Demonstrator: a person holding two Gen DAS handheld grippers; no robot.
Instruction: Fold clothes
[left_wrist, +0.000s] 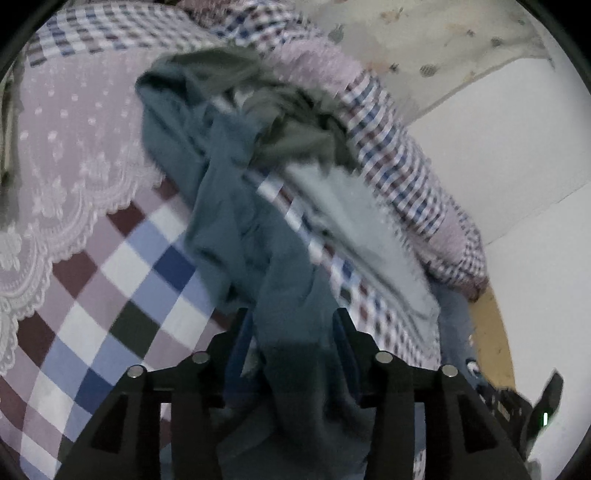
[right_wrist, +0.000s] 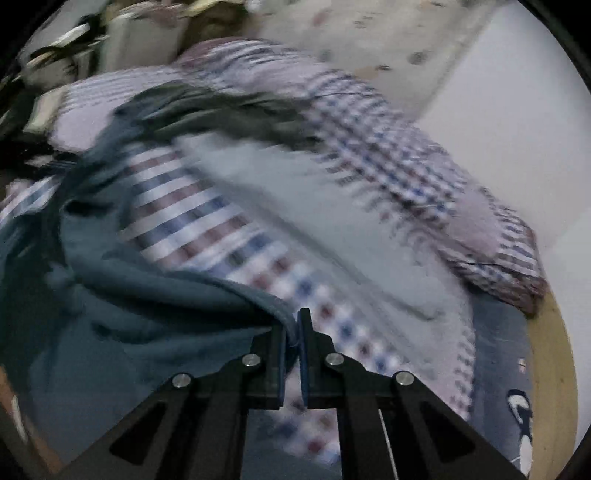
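Mid-fold, lifting: my right gripper (right_wrist: 291, 332), fingers pinched on the teal garment's (left_wrist: 236, 206) hem, and my left gripper (left_wrist: 291, 332), fingers parted around bunched cloth, raise it above the checked bed (left_wrist: 122, 295); next, spread it flat.

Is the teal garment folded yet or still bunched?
Bunched: the teal garment hangs crumpled through the left gripper; the right gripper pinches its edge.
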